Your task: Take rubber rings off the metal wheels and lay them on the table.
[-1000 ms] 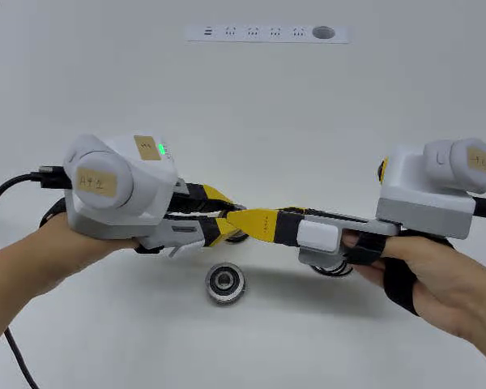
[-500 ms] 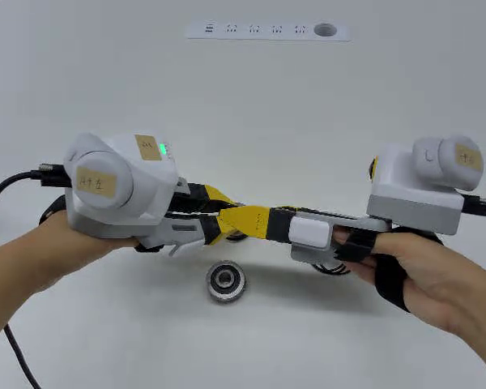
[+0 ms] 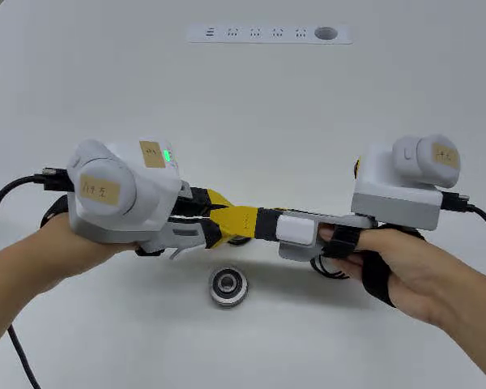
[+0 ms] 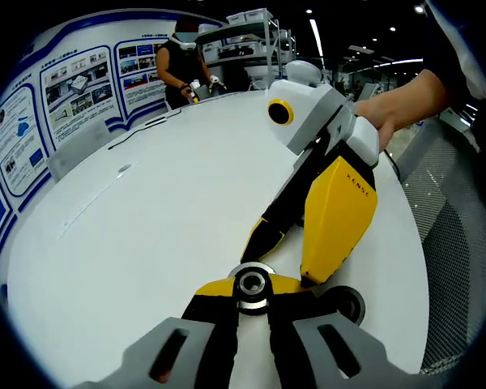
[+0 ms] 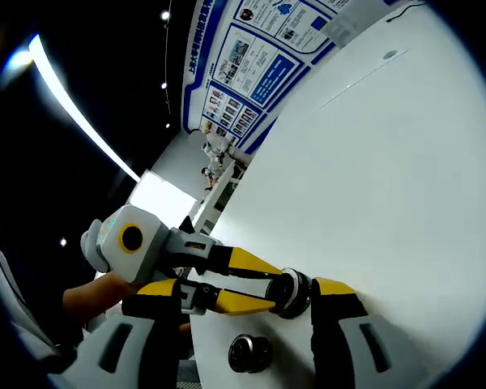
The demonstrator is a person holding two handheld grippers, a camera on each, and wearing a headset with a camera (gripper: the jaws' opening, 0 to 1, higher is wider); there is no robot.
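Left gripper (image 3: 220, 222), head view: nose to nose with the other one mid-table, grip hard to make out from up top tbh
Right gripper (image 3: 236, 220), head view: yellow jaws reaching across, overlapping the left gripper's tips
Spare wheel (image 3: 228, 285), head view: flat on the table (image 3: 308, 121), just on the person's side of the crossed tips, touching neither gripper
Rubber rings (image 3: 328, 267), head view: black loops on the table, tucked under the right gripper's handle; number impossible to tell
Power strip (image 3: 267, 33), head view: far edge, well beyond both grippers
Left gripper (image 4: 252, 292), own view: clamped shut on the held wheel (image 4: 253, 281), one yellow tip each side, hub looking straight back at the lens
Right gripper (image 4: 283, 263), left gripper view: in from the right, jaws spread, one either side of the held wheel
Spare wheel (image 4: 350, 304), left gripper view: on the table just past the left gripper's tip, half hidden
Right gripper (image 5: 247, 290), own view: jaws wide apart, held wheel (image 5: 292, 293) between them, just beside one tip, well clear of the other
Left gripper (image 5: 274, 290), right gripper view: in from the left, yellow tips pinching the held wheel
Spare wheel (image 5: 249, 352), right gripper view: on the table, low between the right gripper's jaws, apart from both
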